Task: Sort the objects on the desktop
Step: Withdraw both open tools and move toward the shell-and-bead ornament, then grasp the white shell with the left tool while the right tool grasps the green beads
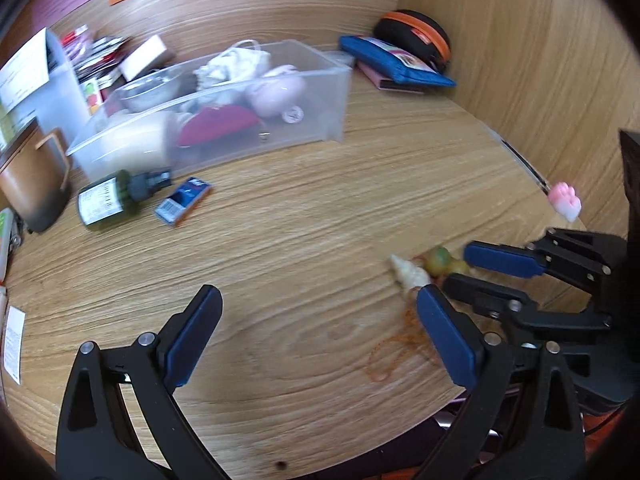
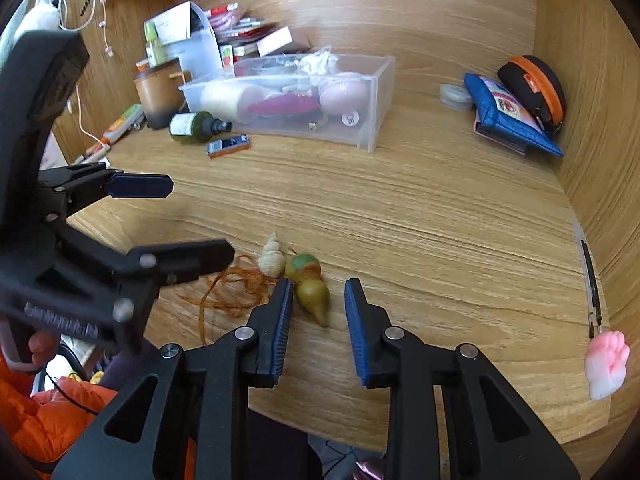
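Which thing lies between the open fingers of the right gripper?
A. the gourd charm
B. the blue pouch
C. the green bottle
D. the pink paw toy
A: in the right wrist view the gourd charm lies on the desk between the spread fingers of the right gripper, close to the left finger; its orange cord and a shell trail to the left.

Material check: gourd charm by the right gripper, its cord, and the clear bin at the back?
Gourd charm: looks like glazed ceramic or polished stone, smooth with a green-to-ochre sheen; resin is possible.
Cord: orange fibre, thread or thin string, loose and frayed in tangled loops.
Clear bin: translucent frosted plastic; its contents show blurred through the walls.
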The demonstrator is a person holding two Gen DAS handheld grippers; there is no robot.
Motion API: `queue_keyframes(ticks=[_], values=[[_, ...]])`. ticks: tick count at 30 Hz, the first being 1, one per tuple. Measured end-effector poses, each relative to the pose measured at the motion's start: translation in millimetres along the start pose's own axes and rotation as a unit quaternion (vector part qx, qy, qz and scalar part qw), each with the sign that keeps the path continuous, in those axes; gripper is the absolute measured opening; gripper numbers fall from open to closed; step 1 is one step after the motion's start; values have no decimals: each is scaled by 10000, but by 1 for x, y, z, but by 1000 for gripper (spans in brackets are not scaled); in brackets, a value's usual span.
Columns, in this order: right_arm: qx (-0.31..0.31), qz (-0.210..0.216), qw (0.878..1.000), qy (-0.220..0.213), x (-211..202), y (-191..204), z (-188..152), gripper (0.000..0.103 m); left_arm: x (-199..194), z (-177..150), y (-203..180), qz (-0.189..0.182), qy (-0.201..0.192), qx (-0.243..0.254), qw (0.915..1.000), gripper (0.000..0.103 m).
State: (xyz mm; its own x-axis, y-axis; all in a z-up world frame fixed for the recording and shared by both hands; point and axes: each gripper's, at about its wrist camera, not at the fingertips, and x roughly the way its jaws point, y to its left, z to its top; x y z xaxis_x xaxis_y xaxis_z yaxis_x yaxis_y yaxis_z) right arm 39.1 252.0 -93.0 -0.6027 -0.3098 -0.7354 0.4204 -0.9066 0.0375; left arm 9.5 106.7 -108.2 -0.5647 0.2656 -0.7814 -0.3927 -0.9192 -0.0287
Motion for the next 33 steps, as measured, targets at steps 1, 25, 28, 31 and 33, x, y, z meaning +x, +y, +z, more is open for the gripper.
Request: queue_keyframes(ticks=[1, 25, 28, 31, 33], values=[[29, -2, 10000, -29, 1, -2, 0, 23, 2, 0, -3, 10, 23, 18, 10000, 99], [140, 222, 9994, -235, 3, -25, 2, 8, 23, 13, -30, -113, -42, 277, 9995, 29], [172, 227, 9992, -296, 1, -25, 3, 8, 24, 15, -24, -212, -22, 201, 9996, 14], [185, 242, 9989, -352, -2, -27, 7, 7, 24, 17, -18, -281, 4, 46, 9996, 12], [152, 212, 9990, -350, -2, -26, 8, 8, 24, 16, -16, -260, 9, 57, 9996, 12]])
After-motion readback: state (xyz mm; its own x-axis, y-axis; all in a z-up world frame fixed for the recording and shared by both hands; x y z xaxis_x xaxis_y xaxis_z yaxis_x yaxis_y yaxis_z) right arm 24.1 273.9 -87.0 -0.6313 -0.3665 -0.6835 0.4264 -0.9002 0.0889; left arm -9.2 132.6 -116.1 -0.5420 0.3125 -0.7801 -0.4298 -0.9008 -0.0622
